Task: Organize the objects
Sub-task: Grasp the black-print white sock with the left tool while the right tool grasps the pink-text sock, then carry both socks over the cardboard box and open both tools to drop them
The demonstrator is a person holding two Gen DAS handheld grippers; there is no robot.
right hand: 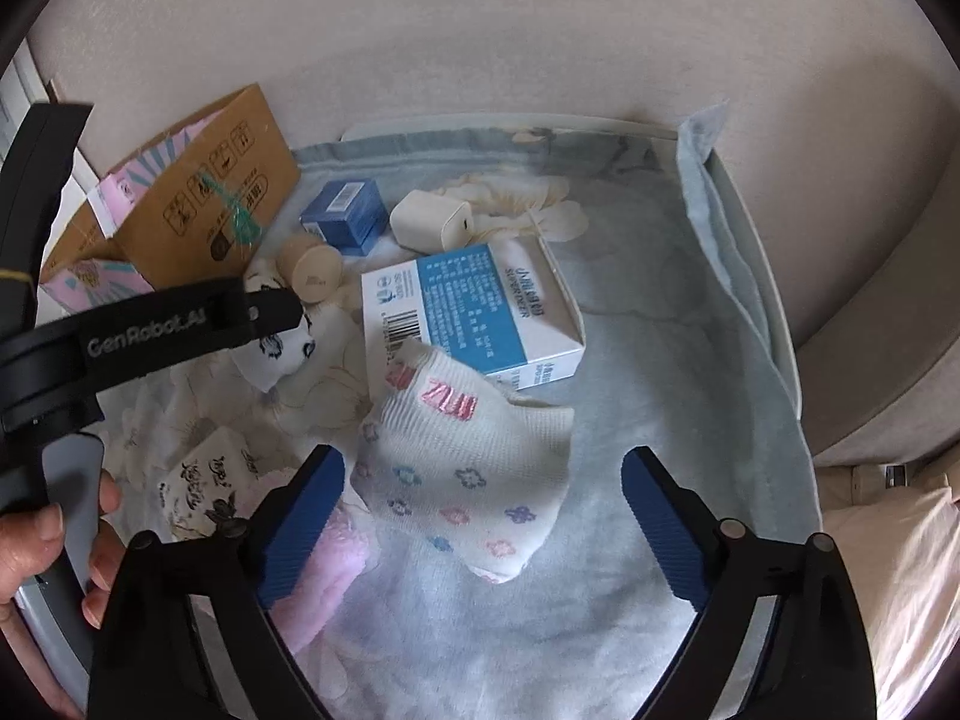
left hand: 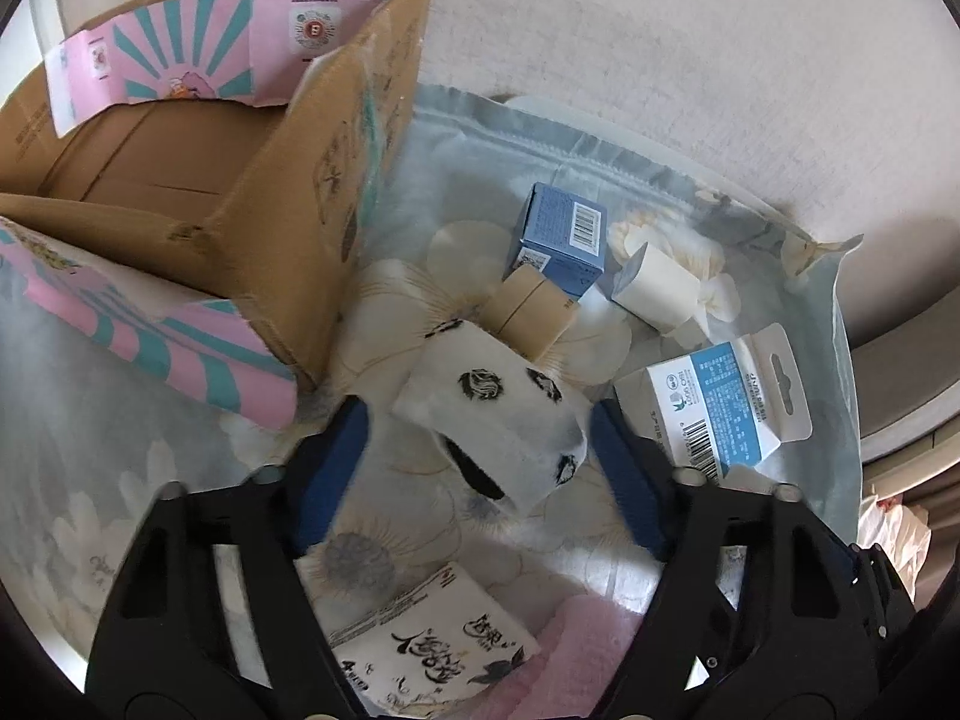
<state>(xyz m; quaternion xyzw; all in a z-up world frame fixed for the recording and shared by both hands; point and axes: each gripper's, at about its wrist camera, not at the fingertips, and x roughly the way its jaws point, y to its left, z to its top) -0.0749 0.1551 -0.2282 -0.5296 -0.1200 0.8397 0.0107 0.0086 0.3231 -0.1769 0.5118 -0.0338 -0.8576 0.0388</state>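
Claws both spread: left claw (left hand: 480,456) straddles patterned sock (left hand: 498,420); right claw (right hand: 483,516) flanks flowered sock (right hand: 462,480).

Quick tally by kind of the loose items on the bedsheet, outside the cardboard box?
Socks: 2, black-print sock, flower-print sock
Small boxes: 2, dark blue box, blue-and-white box
Charger plug: 1
Beige cylinder: 1
Tissue pack: 1
Pink cloth: 1
Total: 8

the right gripper (right hand: 483,504) is open over a white sock (right hand: 462,468), which lies against a blue and white box (right hand: 474,312) on the bed sheet (right hand: 660,372).
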